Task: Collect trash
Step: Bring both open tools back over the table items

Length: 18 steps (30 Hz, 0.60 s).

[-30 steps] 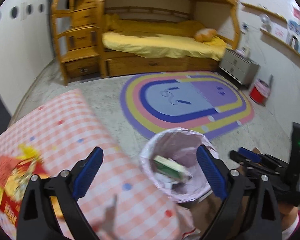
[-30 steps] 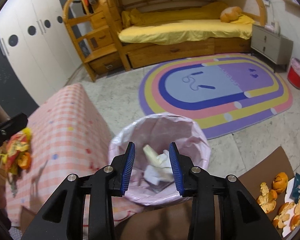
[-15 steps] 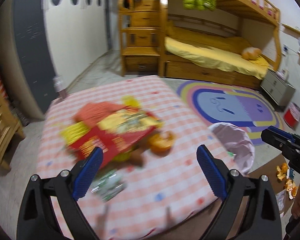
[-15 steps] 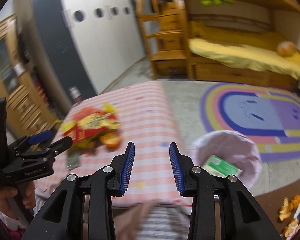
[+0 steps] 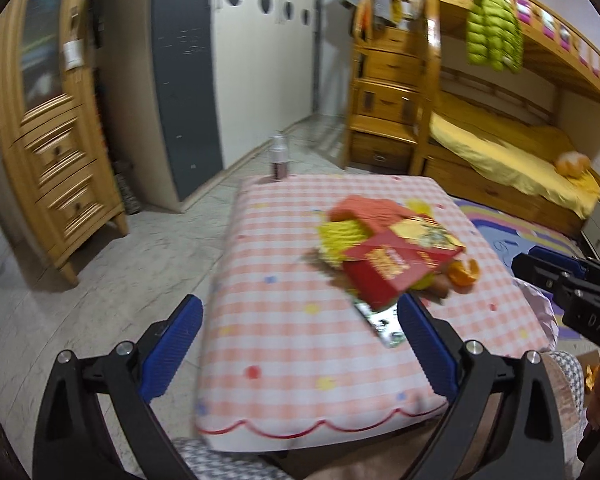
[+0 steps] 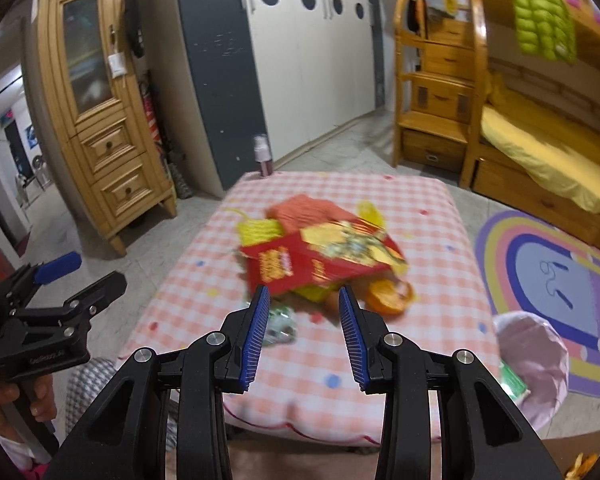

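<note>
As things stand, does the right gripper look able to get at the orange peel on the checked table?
Probably yes: the right gripper is open and empty, and the orange peel lies uncovered just beyond it, beside the red box.

Even indoor light, no harsh shadows. Motion blur smears the red box (image 5: 396,268) ahead of my jaws; fisheye bends the wardrobe (image 6: 100,120) at frame left, corners black.

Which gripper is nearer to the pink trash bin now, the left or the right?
Right. The right gripper hangs over the table just beside the pink trash bin; the left gripper is off the table's far side.
</note>
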Tool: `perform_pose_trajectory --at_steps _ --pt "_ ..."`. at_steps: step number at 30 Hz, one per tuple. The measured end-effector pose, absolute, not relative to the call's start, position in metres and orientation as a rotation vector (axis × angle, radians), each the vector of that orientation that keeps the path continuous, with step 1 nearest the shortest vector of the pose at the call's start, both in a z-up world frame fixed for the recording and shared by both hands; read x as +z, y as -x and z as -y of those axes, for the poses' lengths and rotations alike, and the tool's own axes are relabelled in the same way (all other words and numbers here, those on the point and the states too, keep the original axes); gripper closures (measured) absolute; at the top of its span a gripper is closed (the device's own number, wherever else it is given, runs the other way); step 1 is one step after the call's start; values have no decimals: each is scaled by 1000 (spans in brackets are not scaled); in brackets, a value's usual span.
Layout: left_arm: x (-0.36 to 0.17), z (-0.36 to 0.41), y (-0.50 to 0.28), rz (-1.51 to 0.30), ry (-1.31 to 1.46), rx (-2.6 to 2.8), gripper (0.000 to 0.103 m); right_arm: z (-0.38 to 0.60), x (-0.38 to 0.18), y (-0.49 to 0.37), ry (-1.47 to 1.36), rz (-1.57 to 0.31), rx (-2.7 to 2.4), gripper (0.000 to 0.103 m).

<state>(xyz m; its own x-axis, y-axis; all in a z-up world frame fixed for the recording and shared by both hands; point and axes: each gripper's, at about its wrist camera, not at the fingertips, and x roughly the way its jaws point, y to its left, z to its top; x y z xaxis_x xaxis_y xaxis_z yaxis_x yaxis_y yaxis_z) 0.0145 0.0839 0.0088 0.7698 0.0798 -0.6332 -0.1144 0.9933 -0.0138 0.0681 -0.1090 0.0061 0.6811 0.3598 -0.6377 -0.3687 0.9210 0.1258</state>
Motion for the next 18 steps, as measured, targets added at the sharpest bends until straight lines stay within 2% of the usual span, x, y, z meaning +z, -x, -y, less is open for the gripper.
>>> perform_pose_trajectory --at_steps 9,18 --pt "-3 -141 -1 -697 134 178 7 58 6 -69 49 -740 429 65" --pt "-13 -158 -2 -722 131 201 7 41 9 -82 36 -727 444 65"
